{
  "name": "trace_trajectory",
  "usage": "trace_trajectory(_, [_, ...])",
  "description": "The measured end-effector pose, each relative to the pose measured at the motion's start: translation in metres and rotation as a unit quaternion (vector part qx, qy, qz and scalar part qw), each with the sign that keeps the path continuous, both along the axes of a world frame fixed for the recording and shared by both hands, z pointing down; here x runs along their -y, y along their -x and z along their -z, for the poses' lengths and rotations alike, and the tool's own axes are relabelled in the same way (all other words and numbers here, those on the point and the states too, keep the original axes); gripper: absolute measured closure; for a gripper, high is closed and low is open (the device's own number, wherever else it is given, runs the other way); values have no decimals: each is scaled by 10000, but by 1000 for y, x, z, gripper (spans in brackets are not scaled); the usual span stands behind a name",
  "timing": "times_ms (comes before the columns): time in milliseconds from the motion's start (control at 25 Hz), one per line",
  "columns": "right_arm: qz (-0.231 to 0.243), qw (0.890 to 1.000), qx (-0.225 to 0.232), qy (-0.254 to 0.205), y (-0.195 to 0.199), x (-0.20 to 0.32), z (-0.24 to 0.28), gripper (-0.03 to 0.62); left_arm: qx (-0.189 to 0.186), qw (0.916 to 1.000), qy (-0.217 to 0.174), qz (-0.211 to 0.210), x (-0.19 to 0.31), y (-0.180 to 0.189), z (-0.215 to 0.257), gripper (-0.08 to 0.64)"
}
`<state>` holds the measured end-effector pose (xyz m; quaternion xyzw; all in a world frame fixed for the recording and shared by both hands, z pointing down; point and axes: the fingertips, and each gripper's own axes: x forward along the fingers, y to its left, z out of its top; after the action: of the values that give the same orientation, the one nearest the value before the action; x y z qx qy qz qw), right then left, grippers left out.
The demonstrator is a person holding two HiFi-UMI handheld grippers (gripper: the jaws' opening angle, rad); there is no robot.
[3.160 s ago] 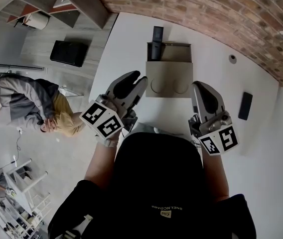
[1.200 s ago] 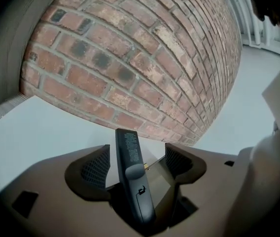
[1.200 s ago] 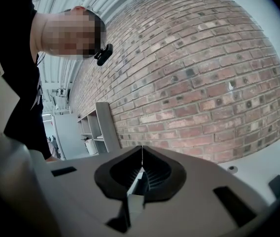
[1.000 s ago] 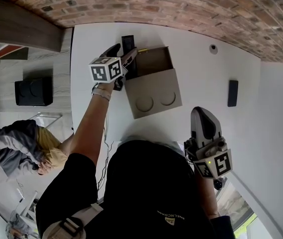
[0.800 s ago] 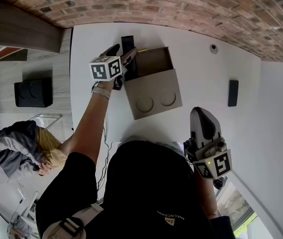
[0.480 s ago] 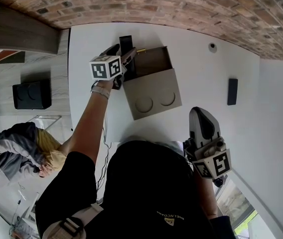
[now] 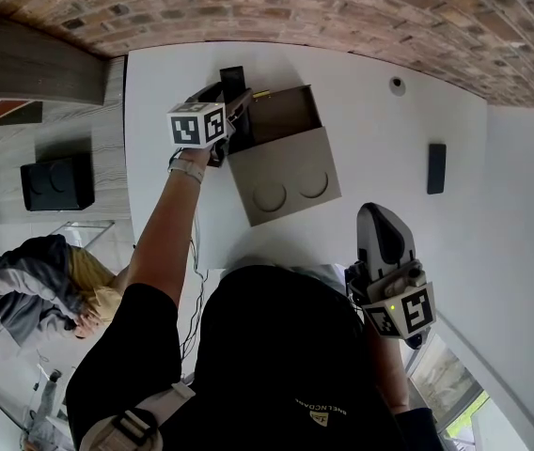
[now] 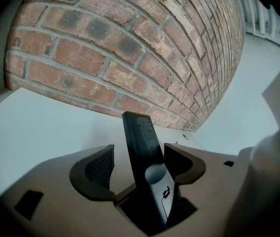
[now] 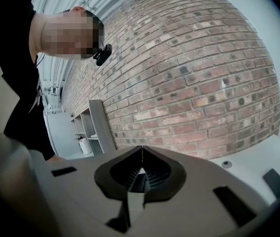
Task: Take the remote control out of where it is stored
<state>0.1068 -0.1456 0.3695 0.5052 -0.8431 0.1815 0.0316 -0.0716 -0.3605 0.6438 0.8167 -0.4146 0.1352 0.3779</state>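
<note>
Straddling the remote, left claw gapes in its own view; right claw clenched.

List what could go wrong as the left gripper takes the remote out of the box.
1. The left gripper has its jaws apart around the remote, with a gap on one side; lifting before they close may let it slip.
2. The right gripper is shut and far from the box, so nothing steadies the box; it may tip or drag along.

left gripper + right gripper: 2 | remote control: 1 | box: 1 | black slab: 1 | stud: 1
</note>
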Motion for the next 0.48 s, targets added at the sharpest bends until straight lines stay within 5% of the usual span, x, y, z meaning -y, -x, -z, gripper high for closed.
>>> trace_trajectory(480, [-63, 10000, 15, -63, 0, -3, 4, 587, 230, 9992, -266, -167, -5, 2, 9, 319])
